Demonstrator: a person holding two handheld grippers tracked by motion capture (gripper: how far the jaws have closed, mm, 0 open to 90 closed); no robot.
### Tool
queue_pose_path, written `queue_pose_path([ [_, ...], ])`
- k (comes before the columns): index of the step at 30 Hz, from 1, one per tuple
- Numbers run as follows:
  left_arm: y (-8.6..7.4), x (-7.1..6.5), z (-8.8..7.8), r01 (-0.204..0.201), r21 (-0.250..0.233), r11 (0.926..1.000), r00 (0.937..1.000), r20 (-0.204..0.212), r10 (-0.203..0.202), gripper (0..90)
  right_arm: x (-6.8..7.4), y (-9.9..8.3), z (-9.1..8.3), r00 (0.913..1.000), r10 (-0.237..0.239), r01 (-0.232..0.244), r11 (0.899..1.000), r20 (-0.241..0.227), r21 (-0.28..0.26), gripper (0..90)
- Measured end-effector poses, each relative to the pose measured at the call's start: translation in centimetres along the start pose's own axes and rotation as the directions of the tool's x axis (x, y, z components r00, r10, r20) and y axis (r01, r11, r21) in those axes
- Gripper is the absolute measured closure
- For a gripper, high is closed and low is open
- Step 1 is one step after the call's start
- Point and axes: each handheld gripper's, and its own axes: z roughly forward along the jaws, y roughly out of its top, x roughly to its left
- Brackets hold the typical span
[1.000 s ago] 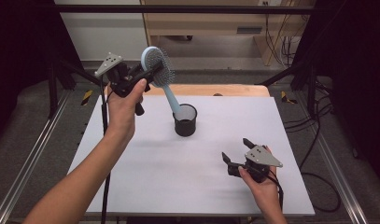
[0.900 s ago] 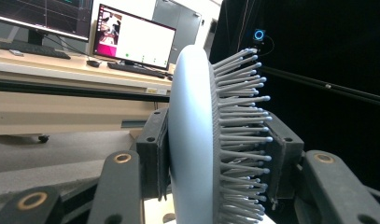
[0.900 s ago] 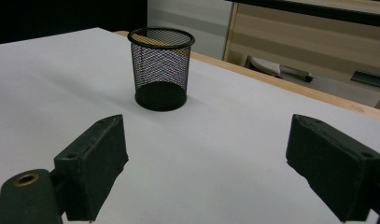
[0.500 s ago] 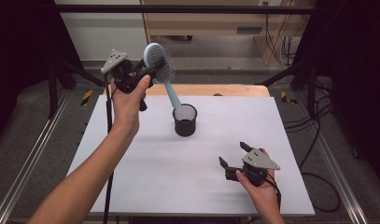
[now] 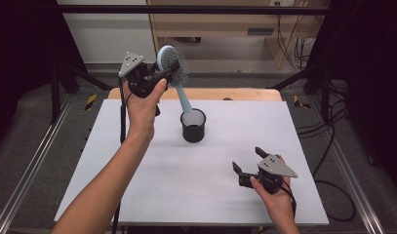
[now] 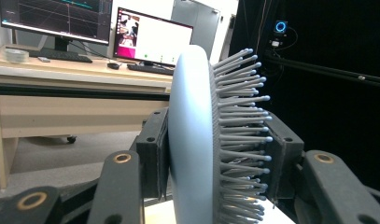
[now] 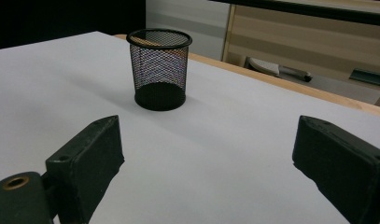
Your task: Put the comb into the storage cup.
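Note:
My left gripper (image 5: 166,74) is raised above the table's far left and shut on the head of a light blue hairbrush (image 5: 184,100). The handle slants down toward a black mesh cup (image 5: 193,126) and its tip ends about at the cup's far rim. In the left gripper view, the brush head (image 6: 192,140) stands edge-on between the jaws, bristles to the right. My right gripper (image 5: 247,159) rests low near the table's front right, open and holding nothing. In the right gripper view, the cup (image 7: 159,70) stands upright beyond the open jaws of my right gripper (image 7: 211,140), and nothing shows inside it.
The white table top (image 5: 186,190) has a wooden strip (image 5: 245,94) along its far edge. Black frame bars and cables run along both sides. A desk with monitors (image 6: 150,37) stands beyond the table.
The left gripper has carried the brush head slightly to the right, so the brush stands a little steeper. The right gripper has barely shifted.

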Motion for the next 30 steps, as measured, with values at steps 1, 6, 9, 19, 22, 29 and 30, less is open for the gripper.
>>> queue_pose_path([
  [1,-0.1,0.0,0.1,0.004,0.000,1.0000,1.0000,-0.003,-0.004,50.8,0.1,0.0,0.0,1.0000,-0.004,0.004,1.000,-0.001,0.000,8.7],
  [6,-0.3,0.0,0.6,0.020,0.004,0.9998,0.9997,-0.015,-0.020,50.8,0.2,-0.1,0.1,0.9999,-0.009,0.009,1.000,0.005,-0.007,8.4],
  [9,-0.4,0.2,0.8,0.017,0.005,0.9998,0.9996,-0.023,-0.017,50.8,0.1,-0.1,0.1,0.9998,-0.015,0.015,1.000,0.009,-0.011,8.6],
  [19,-1.0,0.6,1.5,0.025,0.011,0.9996,0.9988,-0.042,-0.024,50.7,0.1,-0.2,0.1,1.0000,-0.008,0.008,1.000,0.003,-0.005,8.0],
  [22,-1.1,0.6,1.5,0.025,0.012,0.9996,0.9987,-0.045,-0.024,50.7,0.1,-0.2,0.1,1.0000,-0.009,0.009,1.000,0.002,-0.004,7.9],
  [29,-1.2,0.5,1.7,0.027,0.011,0.9996,0.9986,-0.046,-0.027,50.7,0.2,-0.3,0.2,0.9999,-0.013,0.013,1.000,-0.004,0.001,7.9],
  [30,-1.2,0.5,1.7,0.025,0.013,0.9996,0.9986,-0.046,-0.025,50.7,0.2,-0.3,0.2,0.9999,-0.014,0.014,1.000,-0.004,0.000,7.9],
])
